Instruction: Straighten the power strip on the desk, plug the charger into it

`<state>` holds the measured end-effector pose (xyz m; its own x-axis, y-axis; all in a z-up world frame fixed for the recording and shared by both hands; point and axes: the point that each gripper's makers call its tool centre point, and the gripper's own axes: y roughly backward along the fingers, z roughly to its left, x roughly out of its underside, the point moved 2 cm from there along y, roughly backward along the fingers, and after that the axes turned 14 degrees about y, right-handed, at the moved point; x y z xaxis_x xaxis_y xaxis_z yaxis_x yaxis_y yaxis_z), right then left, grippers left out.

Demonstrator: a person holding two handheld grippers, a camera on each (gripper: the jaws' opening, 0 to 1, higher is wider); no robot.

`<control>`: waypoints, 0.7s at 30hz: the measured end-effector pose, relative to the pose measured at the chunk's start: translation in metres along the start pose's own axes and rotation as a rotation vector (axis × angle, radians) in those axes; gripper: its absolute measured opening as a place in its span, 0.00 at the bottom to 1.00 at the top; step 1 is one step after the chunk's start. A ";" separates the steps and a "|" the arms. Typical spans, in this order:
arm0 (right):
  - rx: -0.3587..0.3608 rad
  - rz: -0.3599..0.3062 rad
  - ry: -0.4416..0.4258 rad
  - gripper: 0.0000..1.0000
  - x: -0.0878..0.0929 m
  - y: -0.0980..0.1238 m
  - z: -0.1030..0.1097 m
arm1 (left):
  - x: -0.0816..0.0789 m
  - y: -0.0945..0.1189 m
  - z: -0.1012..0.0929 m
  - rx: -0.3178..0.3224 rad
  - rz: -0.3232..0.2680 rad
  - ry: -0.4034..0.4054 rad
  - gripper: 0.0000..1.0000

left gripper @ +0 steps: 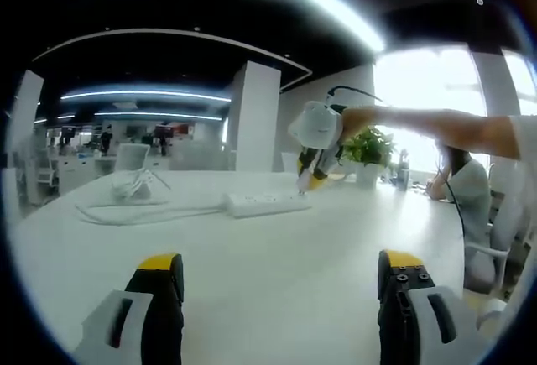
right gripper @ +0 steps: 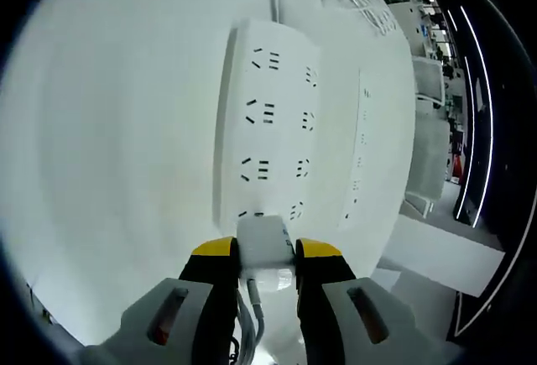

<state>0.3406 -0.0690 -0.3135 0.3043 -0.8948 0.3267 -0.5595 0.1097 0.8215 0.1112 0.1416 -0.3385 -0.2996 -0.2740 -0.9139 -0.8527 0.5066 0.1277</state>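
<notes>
Blown-out window [left gripper: 436, 88] glare, soft focus, fisheye-warped edges

Bare white desk [left gripper: 277, 273] open ahead of the left gripper [left gripper: 281, 277], power strip [left gripper: 267, 204] lying across mid-desk, right gripper [left gripper: 312, 159] standing at its far end, what looks like loose cable [left gripper: 126, 201] heaped leftward, potted plant [left gripper: 367, 151] behind

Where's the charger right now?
In the right gripper view the charger is clamped in the right gripper, at the near end of the power strip on the desk.
</notes>
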 end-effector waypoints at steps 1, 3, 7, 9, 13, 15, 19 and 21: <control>-0.002 -0.002 0.001 0.24 0.000 0.000 0.000 | -0.001 0.000 0.000 0.001 0.000 -0.002 0.99; -0.005 -0.005 0.002 0.24 0.000 0.000 -0.001 | -0.001 -0.001 -0.002 0.002 0.000 -0.006 0.99; -0.006 -0.008 -0.003 0.24 0.001 -0.001 -0.001 | -0.002 -0.002 -0.003 0.004 -0.002 -0.008 0.99; -0.009 0.001 -0.011 0.24 0.002 -0.005 -0.001 | -0.002 -0.003 -0.005 0.006 0.000 -0.010 0.99; -0.008 -0.018 0.001 0.24 -0.001 -0.004 -0.001 | -0.002 -0.003 -0.005 0.005 0.000 -0.011 0.99; -0.009 -0.022 0.003 0.24 -0.002 -0.004 -0.001 | -0.003 -0.004 -0.005 0.005 -0.002 -0.010 0.99; -0.016 -0.028 0.008 0.24 -0.002 -0.004 -0.001 | -0.003 -0.005 -0.007 0.007 0.000 -0.013 0.99; -0.028 -0.012 0.014 0.24 -0.003 -0.004 -0.002 | -0.002 -0.005 -0.008 0.008 -0.002 -0.009 0.99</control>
<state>0.3437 -0.0655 -0.3172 0.3219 -0.8900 0.3228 -0.5336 0.1112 0.8384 0.1130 0.1335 -0.3342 -0.2942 -0.2670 -0.9177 -0.8499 0.5123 0.1234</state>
